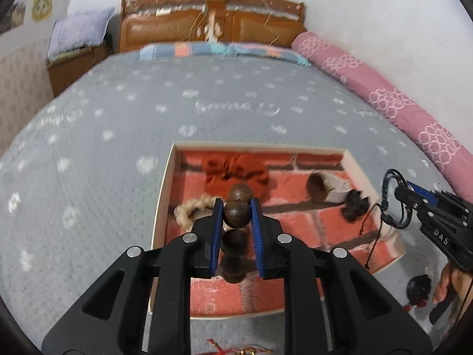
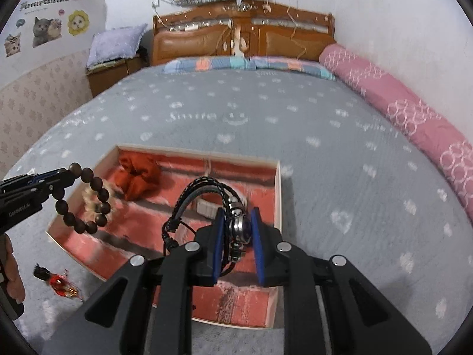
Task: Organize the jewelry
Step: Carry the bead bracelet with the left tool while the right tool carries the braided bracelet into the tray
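My left gripper [image 1: 236, 214] is shut on a brown wooden bead bracelet [image 1: 235, 213], which hangs over a shallow box [image 1: 161, 204] lined with red brick pattern; the right wrist view shows that bracelet [image 2: 88, 198] as a loop at the left gripper [image 2: 66, 177]. My right gripper [image 2: 237, 226] is shut on a black braided leather bracelet [image 2: 204, 195] with metal beads, held above the same box [image 2: 277, 195]. In the left wrist view this bracelet [image 1: 393, 198] dangles from the right gripper [image 1: 399, 192] at the box's right side. Inside lie an orange scrunchie [image 1: 236, 171], a cream braided band [image 1: 189, 210] and a black item [image 1: 353, 205].
The box rests on a grey patterned bedspread [image 2: 325, 136]. A red tasselled charm [image 2: 59, 284] lies on the bed near the box's front left corner. A pink bolster [image 2: 414, 112] runs along the right wall and a wooden headboard [image 2: 242, 35] stands at the far end. A hand [image 2: 13, 278] grips the left tool.
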Available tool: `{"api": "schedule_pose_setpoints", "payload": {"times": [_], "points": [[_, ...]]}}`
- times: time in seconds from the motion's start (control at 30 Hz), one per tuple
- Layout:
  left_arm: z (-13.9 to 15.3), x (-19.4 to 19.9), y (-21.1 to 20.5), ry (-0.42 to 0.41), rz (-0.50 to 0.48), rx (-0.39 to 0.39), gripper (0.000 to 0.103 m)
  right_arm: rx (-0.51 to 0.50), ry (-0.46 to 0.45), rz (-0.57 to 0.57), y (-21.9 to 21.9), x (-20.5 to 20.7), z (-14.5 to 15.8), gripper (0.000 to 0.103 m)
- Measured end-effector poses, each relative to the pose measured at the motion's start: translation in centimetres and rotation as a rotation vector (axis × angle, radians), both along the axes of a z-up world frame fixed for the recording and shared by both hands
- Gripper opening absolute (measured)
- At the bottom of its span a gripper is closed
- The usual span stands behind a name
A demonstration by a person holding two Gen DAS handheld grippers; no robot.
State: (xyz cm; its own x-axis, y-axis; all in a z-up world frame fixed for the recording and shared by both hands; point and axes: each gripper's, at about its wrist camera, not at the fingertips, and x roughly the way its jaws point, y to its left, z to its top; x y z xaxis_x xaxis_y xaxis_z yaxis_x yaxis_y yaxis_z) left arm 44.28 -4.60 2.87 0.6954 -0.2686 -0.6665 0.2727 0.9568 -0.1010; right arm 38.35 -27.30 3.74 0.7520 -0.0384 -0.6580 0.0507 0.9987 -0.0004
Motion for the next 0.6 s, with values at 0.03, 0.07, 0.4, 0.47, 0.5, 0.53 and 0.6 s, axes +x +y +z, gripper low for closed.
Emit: {"api": "schedule_pose_setpoints", "payload": {"times": [0.03,0.07,0.4,0.47,0.5,0.53,0.6], "points": [[-0.8,0.3,0.1,0.009,0.007,0.009,0.017,0.001,0.007,-0.001,0.0,0.0,-0.5,0.018],[-1.3,0.4,0.3,0.012,0.01,0.016,0.017,0.001,0.015,-0.002,0.1,-0.1,-0.9,0.018],[-4.5,1.2,0.9,0.08,0.029,0.097,0.017,0.014,0.099,0.009,0.8,0.3,-4.4,0.018],[-5.2,1.2,1.0,0.092,0.033,0.11,0.018,0.015,0.112,0.013,0.9,0.6,-4.7,0.018],[-5.4,1.2,1.1,0.097,0.035,0.113,0.018,0.017,0.118,0.016,1.0,0.7,-4.9,0.018],[-5.7,1.3,1.2,0.108,0.035,0.115,0.018,0.017,0.124,0.019,1.0,0.9,-5.0,0.018],[-6.2,1.3,1.4,0.121,0.034,0.116,0.018,0.013,0.132,0.026,1.1,0.9,-5.3,0.018]]}}
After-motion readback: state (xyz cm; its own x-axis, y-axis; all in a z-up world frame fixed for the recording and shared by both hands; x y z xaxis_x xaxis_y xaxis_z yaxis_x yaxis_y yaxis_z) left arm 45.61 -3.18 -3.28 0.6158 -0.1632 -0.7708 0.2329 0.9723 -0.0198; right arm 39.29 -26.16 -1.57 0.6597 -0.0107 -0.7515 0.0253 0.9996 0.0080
